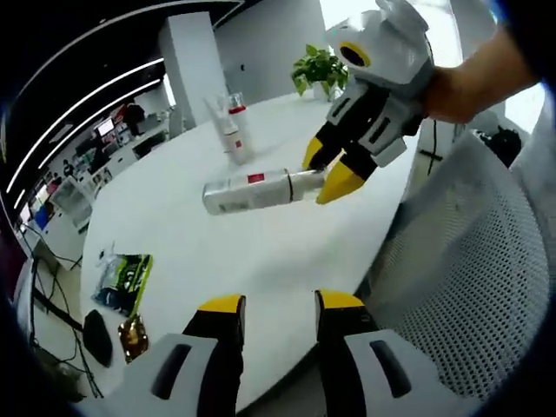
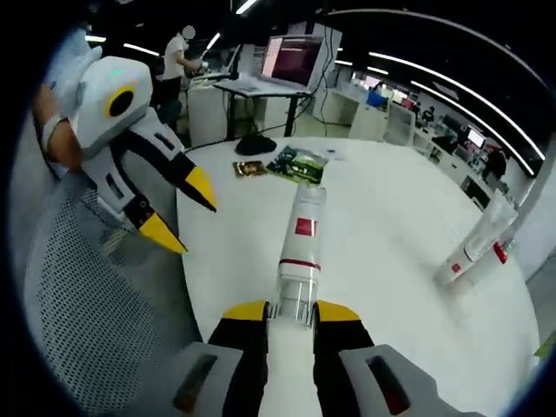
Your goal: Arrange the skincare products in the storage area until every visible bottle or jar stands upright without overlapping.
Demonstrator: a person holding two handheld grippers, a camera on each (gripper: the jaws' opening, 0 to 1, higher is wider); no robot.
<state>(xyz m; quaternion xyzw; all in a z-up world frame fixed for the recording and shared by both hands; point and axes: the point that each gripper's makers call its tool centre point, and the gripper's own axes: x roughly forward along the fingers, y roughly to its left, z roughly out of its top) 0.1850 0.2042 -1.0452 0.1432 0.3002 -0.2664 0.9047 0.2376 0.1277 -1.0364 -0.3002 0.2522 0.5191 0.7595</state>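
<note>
**Right tool grips a lying bottle by its clear cap**

On the round white surface [image 1: 217, 261] a white bottle [image 1: 248, 191] with a red label lies on its side. The right tool [image 1: 323, 172] closes its yellow-tipped jaws on the bottle's clear cap end; in the right gripper view the same bottle [image 2: 300, 252] stretches away from that tool [image 2: 291, 311], cap between the tips, and its base points toward the far packets.

The left tool [image 1: 278, 302] hangs over the near edge of the surface with its jaws apart and nothing between them. In the right gripper view it [image 2: 187, 213] shows at the left, over a mesh chair [image 2: 95, 295], well apart from the bottle.

Beyond the lying bottle, two tubes [image 1: 233, 126] with red bands stand together, leaning against each other. A potted plant [image 1: 320, 69] stands at the far edge. A green packet [image 1: 126, 280] and a small gold packet [image 1: 133, 337] lie near the left rim, beside a black computer mouse [image 1: 97, 337].
</note>
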